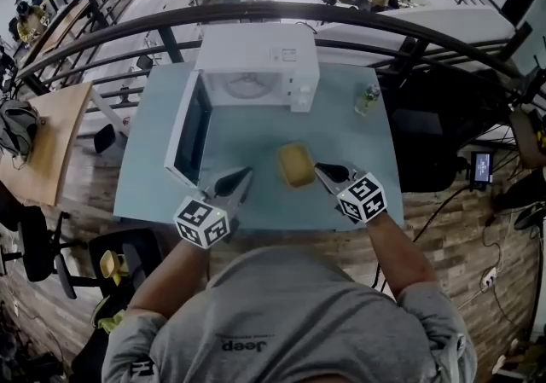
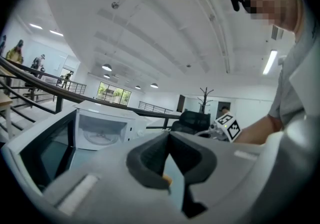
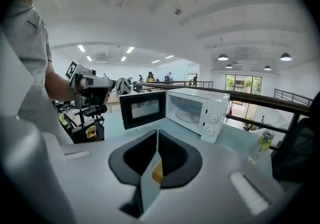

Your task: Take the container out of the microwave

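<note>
The yellow container (image 1: 296,165) sits on the table (image 1: 358,142) between the left tool (image 1: 246,173) and the right tool (image 1: 321,169), both closed and holding nothing; beyond their tips the microwave (image 1: 256,66) stands empty, door (image 1: 189,127) open, so the removal looks done.

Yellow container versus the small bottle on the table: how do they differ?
The squat yellow container is opaque, wide and low; the small clear greenish bottle is slim and upright. The container sits near the front of the light blue table, before the open white microwave; the bottle stands farther back, right of the microwave. Both rest on the table, outside the microwave.
</note>
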The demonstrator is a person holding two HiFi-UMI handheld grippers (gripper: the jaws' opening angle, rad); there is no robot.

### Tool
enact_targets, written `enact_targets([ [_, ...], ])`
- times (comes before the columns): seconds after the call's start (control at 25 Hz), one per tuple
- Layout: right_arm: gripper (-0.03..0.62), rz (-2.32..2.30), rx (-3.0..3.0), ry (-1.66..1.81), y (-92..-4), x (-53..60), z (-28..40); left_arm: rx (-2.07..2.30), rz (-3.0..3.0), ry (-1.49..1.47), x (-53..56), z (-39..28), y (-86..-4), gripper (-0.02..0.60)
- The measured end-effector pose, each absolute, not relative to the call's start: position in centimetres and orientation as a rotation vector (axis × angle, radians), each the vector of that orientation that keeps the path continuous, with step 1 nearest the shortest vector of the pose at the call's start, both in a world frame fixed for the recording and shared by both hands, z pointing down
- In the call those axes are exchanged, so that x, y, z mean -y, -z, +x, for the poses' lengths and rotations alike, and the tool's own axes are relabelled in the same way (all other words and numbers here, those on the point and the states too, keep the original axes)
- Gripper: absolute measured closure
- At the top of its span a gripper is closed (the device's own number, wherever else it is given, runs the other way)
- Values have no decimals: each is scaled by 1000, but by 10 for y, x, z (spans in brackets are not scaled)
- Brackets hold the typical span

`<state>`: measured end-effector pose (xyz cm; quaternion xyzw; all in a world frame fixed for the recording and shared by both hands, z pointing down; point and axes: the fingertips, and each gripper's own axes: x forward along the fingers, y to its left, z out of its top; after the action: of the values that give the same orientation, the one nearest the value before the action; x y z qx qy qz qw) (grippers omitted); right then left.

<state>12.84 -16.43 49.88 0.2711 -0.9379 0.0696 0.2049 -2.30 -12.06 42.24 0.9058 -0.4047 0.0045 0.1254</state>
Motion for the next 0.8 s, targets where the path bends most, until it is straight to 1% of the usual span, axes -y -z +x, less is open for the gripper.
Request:
enact_targets([
  [0.08, 589, 788, 2629, -209, -492, 162, 135, 1185, 2641, -2, 118, -23, -418, 555],
  [0.48, 589, 897, 2707, -275, -458, 142, 166, 1221, 2663, 42, 103, -30, -395, 555],
  [0.8, 591, 915, 2735, -304, -452, 134, 176, 1254, 2670, 71, 100, -39, -380, 555],
])
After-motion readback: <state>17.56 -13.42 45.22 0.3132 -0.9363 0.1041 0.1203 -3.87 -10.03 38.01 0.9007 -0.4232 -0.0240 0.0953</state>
